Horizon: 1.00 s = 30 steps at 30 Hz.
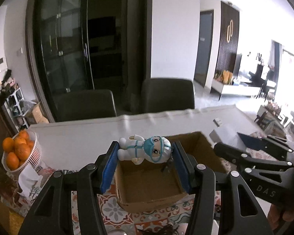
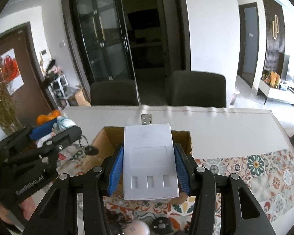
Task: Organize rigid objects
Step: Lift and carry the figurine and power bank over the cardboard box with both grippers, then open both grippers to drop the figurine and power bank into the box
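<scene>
Both hand-held grippers carrying items over the cardboard box [image 1: 150,184], drop-off step.
Left hand-held gripper [image 1: 145,154] is clamping the toy figure [image 1: 145,151] sideways w/ pads on feet & head; right hand-held gripper [image 2: 150,168] is pinching the white USB device [image 2: 150,162] above the box on the tabletop [image 2: 215,129]. Next, prob.: lowering inside the walls, then releasing w/o the two colliding.

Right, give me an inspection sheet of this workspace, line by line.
Surface: white table with a patterned cloth.
Job's things: open cardboard box; masked figurine; white USB device.
Clutter: basket of oranges; small round items at the near edge.
Grippers: left gripper shut on the figurine; right gripper shut on the USB device, both above the box.
Cables: nothing seen.
Surroundings: two dark chairs, glass doors.
</scene>
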### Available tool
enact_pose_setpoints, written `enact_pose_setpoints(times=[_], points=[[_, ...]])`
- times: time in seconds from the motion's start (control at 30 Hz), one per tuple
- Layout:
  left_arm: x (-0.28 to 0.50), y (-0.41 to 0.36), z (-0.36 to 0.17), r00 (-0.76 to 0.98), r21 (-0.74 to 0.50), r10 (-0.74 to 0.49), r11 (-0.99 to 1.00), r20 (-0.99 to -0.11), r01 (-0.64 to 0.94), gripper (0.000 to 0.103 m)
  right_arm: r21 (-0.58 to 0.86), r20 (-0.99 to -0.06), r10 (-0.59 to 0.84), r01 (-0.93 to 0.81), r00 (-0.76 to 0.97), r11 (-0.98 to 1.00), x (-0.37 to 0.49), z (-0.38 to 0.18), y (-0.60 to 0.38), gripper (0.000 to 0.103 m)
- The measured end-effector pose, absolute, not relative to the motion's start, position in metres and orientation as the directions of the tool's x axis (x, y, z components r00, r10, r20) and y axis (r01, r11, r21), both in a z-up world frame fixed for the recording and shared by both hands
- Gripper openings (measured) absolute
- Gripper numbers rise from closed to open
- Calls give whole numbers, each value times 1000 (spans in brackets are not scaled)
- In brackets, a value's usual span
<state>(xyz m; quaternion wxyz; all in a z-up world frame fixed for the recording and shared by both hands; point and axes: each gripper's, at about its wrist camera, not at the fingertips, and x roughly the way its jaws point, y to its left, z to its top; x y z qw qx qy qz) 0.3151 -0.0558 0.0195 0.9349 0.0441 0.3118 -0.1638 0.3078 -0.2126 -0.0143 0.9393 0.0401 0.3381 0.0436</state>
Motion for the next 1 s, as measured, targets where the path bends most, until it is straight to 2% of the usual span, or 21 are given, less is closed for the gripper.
enact_pose_setpoints(times=[0.43,0.73,0.8,0.83,0.87,0.97,1.0], points=[[371,-69,-47,587,-15,-210,947,-782,320,54,124,-776,141,-71,614,990,372,-78,-219,50],[378,-71,-67,530,-18,-191,949,-826,314,54,130,-829,154,-81,537,988,386,-112,-219,50],[378,-72,-68,519,-30,-199,948,-832,316,54,128,-833,151,-80,533,989,386,-112,-219,55],[379,-72,-67,519,-32,-201,948,-831,316,54,127,-831,150,-80,535,989,385,-112,-220,62],[380,-73,-67,521,-31,-200,949,-830,314,54,126,-830,149,-80,538,989,385,-111,-220,65],[378,-73,-64,529,-20,-192,950,-826,313,56,105,-822,127,-72,555,992,379,-106,-221,65],[376,-73,-63,533,-14,-186,950,-825,311,60,97,-821,118,-66,558,993,378,-104,-222,65]])
